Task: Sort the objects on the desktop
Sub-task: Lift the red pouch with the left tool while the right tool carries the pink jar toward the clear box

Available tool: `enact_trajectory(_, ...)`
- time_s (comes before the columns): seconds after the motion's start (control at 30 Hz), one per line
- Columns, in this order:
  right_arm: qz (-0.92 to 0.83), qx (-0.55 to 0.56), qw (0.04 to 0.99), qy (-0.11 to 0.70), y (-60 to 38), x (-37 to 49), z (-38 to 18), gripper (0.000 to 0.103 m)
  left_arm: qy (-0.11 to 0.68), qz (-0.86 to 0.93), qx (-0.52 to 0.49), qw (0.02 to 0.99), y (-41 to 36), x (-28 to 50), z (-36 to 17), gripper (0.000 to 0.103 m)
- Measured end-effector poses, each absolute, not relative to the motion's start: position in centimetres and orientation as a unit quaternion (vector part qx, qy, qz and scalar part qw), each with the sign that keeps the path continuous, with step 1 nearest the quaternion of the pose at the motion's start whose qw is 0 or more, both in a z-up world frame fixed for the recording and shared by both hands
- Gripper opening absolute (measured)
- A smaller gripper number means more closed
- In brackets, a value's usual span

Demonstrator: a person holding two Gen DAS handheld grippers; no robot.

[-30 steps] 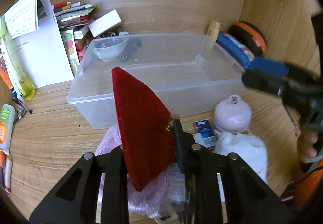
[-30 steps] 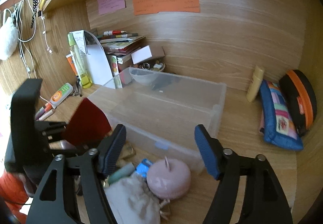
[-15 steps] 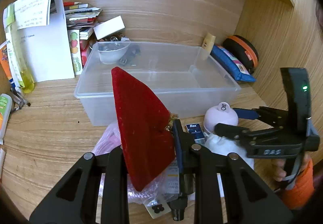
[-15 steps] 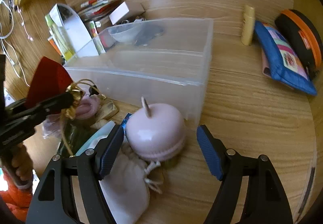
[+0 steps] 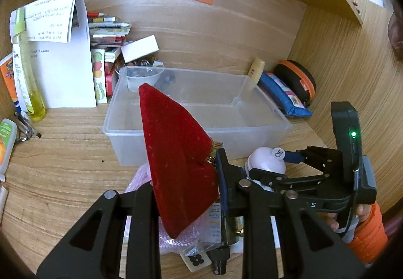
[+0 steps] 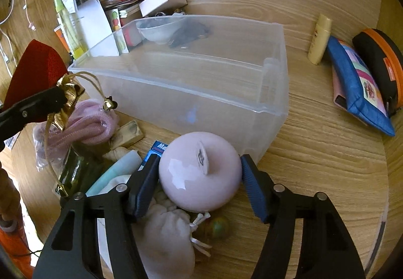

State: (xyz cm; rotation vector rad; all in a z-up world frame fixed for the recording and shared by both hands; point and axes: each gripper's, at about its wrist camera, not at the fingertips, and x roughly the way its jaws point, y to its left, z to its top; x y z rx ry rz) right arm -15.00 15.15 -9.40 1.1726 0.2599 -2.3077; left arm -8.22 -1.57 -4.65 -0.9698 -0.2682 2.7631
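Observation:
My left gripper (image 5: 186, 178) is shut on a red velvet pouch (image 5: 176, 153) with gold cord, held above the desk in front of the clear plastic bin (image 5: 264, 125). The pouch also shows in the right wrist view (image 6: 37, 65). My right gripper (image 6: 200, 178) has its blue pads on both sides of a pink round apple-shaped object (image 6: 199, 173), which sits on the pile in front of the bin (image 6: 274, 108). The pads touch or nearly touch it. The pink object (image 5: 267, 163) and right gripper (image 5: 284, 165) also show in the left wrist view.
The pile holds a pink cord bundle (image 6: 88, 123), a white drawstring bag (image 6: 166, 236), a green bottle (image 6: 75, 173) and a blue box (image 6: 157, 149). A blue pencil case (image 6: 357, 87), an orange-black case (image 6: 380, 62), papers and books (image 5: 63, 65) line the back wall.
My right gripper has moved down and forward and closed its jaws around the pink round object. My left gripper keeps hold of the red pouch and has lifted slightly.

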Motion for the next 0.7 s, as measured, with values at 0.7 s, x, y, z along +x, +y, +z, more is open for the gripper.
enact_trajectory(0.7,-0.898,0.312,0.294,0.095,14.7,-12.3,-0.2,0.060,-0.089,0.947,-0.293,0.093,-2.8,-8.5,-1.2,0.023)
